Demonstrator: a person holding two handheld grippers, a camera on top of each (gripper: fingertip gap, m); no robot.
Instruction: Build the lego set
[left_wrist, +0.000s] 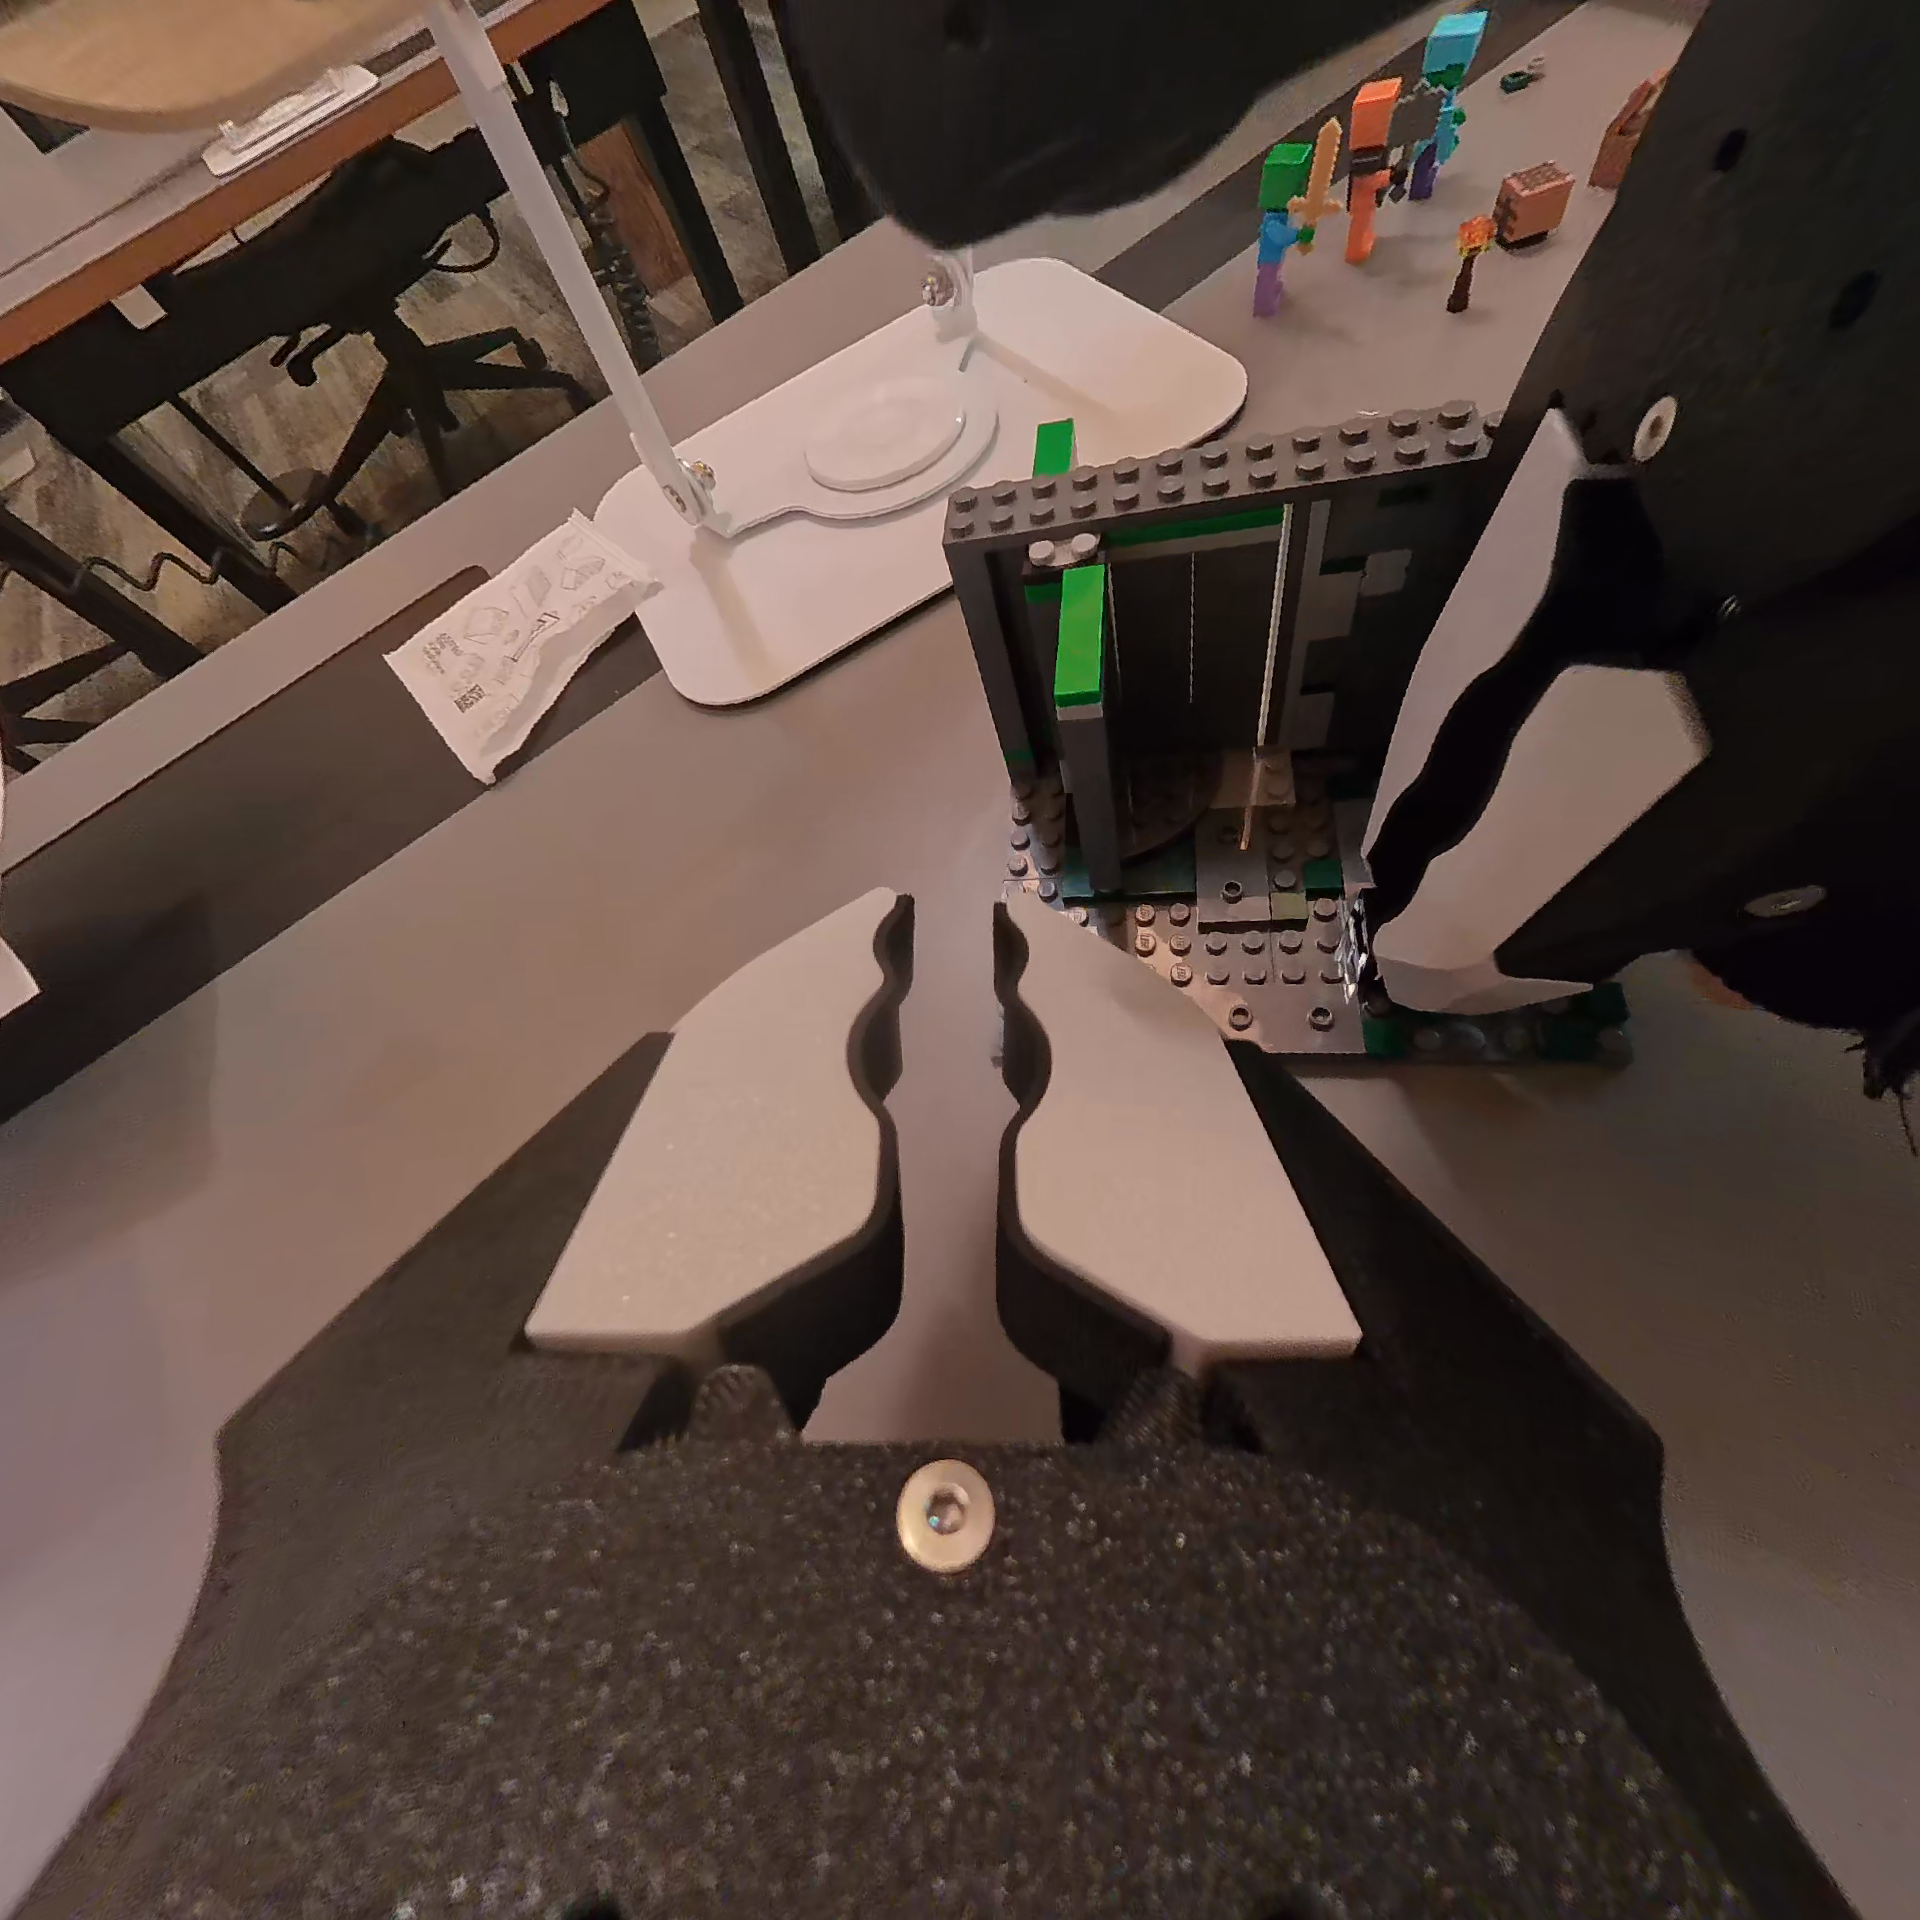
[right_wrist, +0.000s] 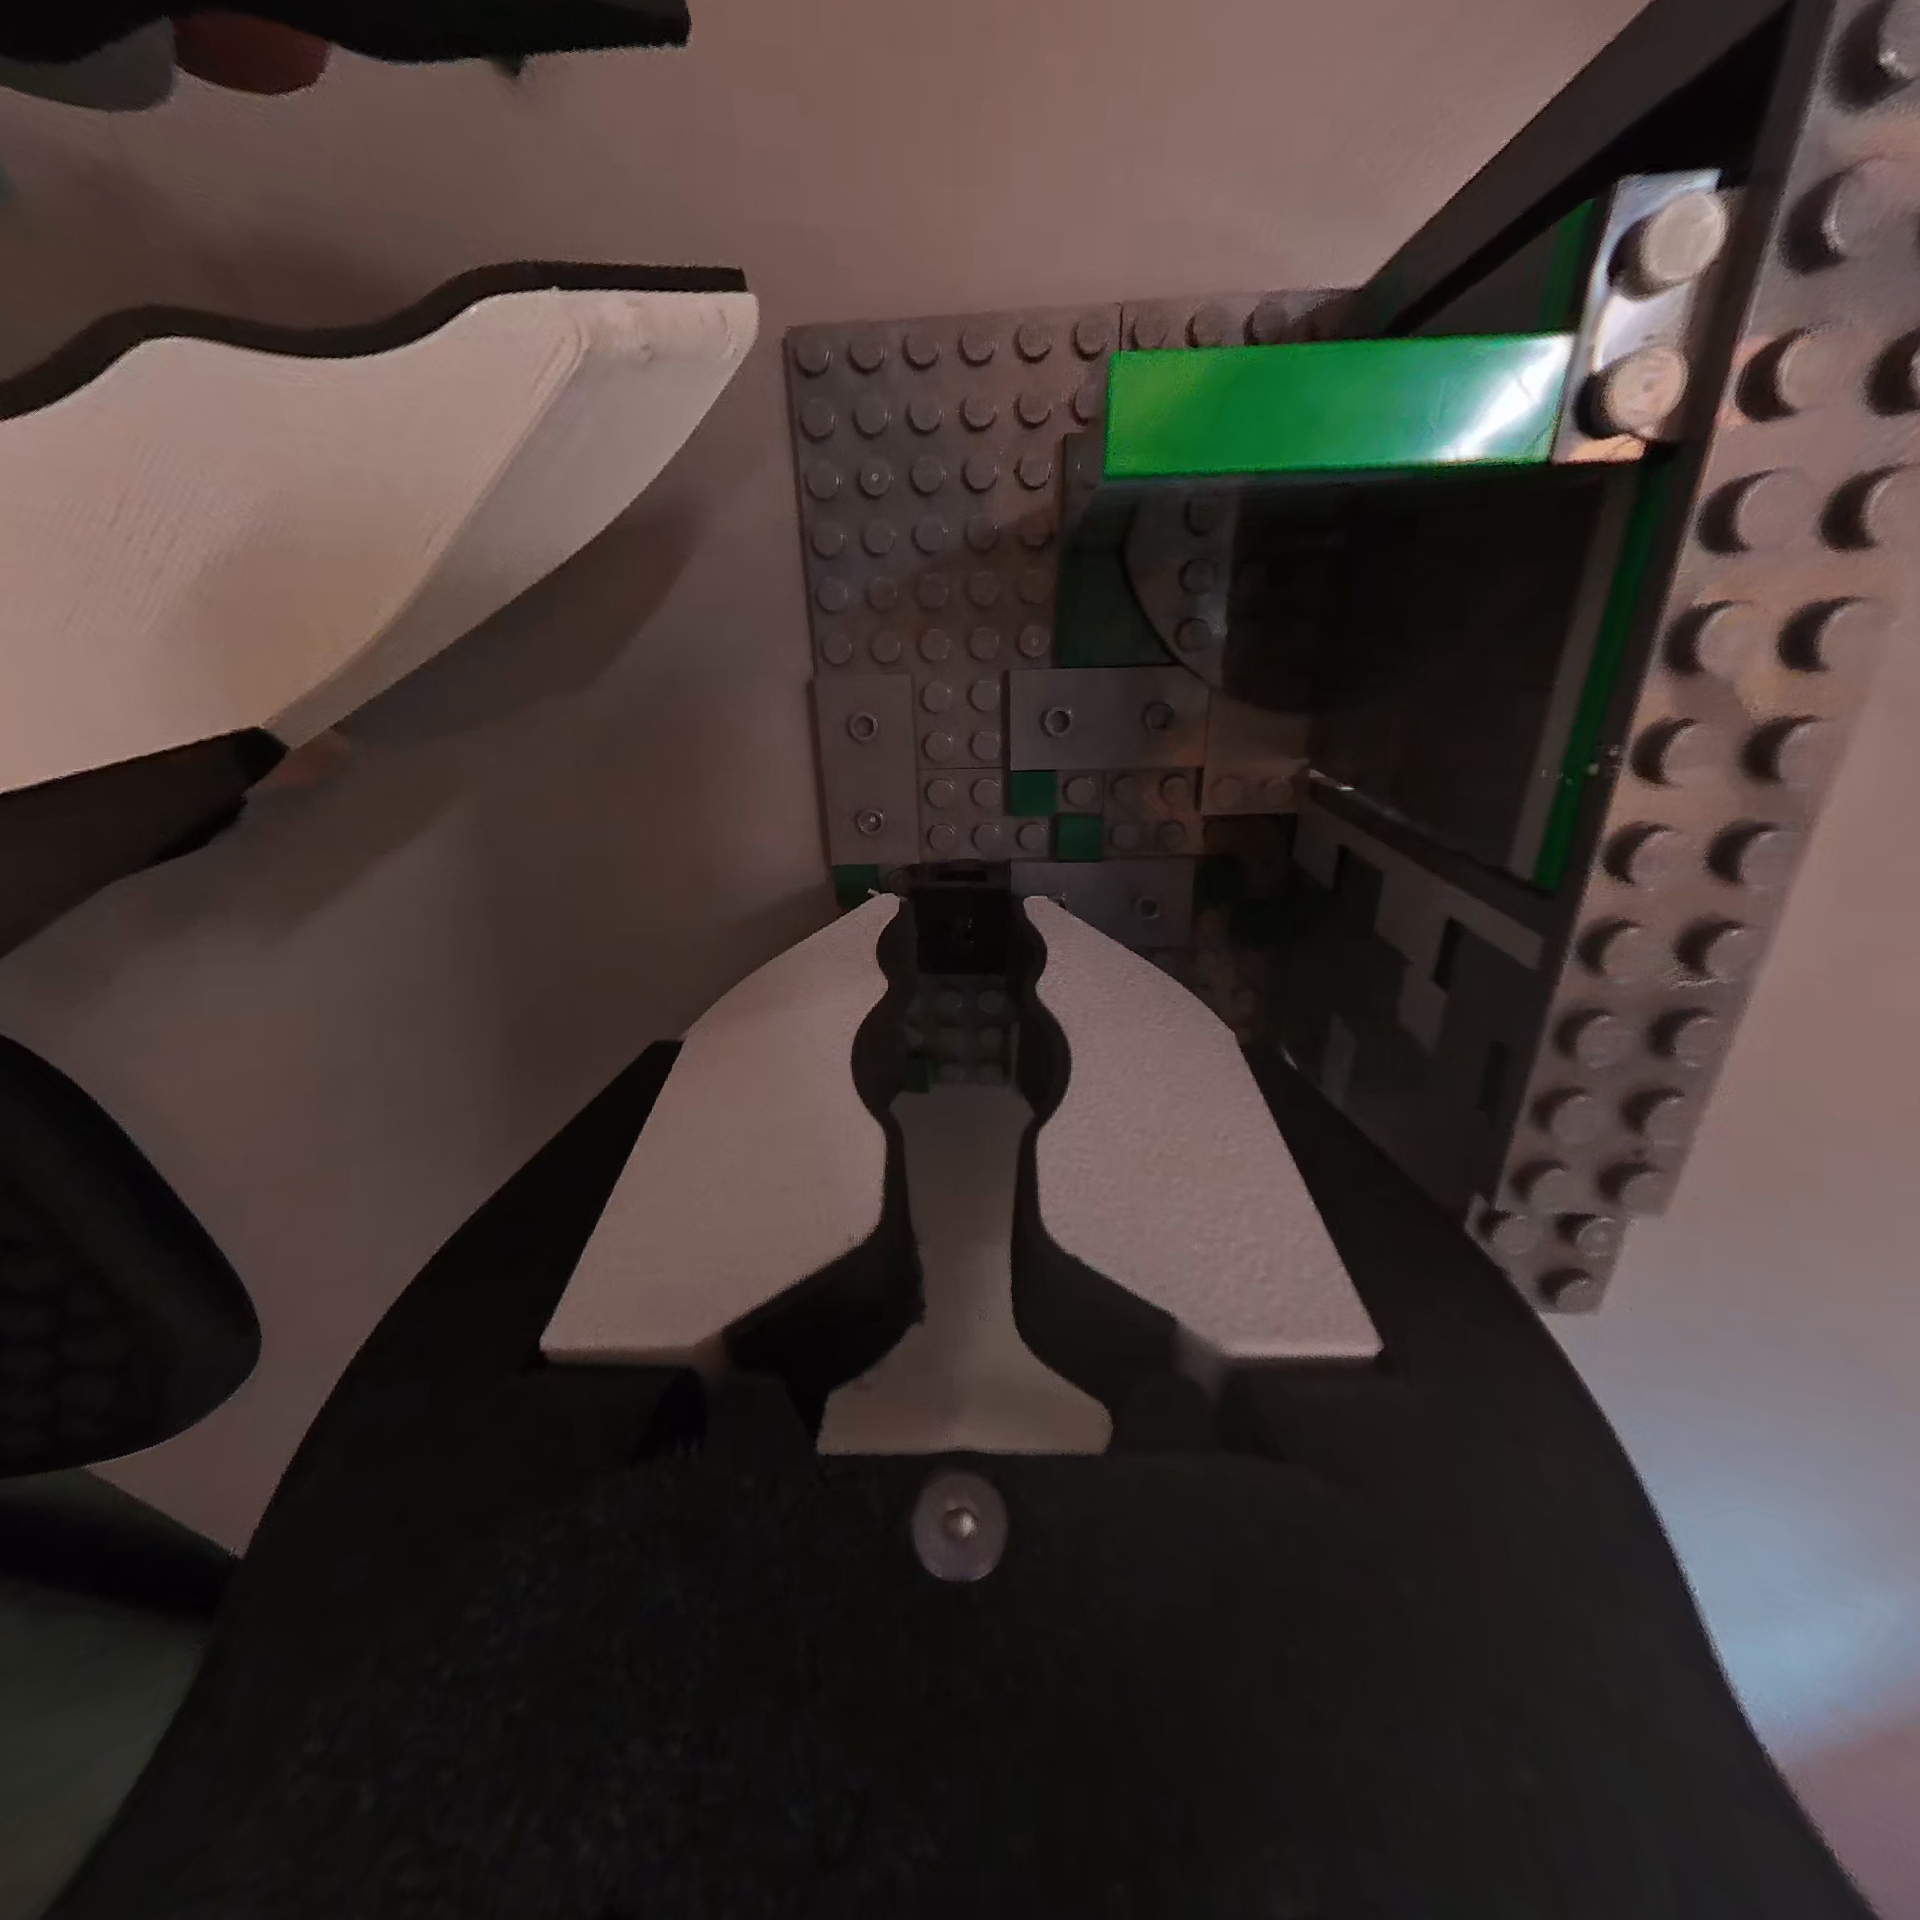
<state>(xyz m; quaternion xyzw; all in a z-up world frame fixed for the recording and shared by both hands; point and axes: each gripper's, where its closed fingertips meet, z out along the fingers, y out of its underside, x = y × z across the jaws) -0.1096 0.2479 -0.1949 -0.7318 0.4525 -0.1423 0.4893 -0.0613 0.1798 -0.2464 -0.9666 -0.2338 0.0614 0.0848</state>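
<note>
The lego build stands on the grey table: a grey studded baseplate, a dark grey wall frame with a studded top edge, and a green tile on a post. My left gripper is open and empty, low over the table, just left of the baseplate's front corner. My right gripper is shut on a small black lego piece at the baseplate's edge. It reaches in from the right in the left wrist view. One left finger shows at the upper left of the right wrist view.
A white lamp stand sits behind the build. A crumpled printed paper lies to its left. Several block figures, a small torch and a brown block stand at the back right. The table edge runs along the left, with chairs beyond.
</note>
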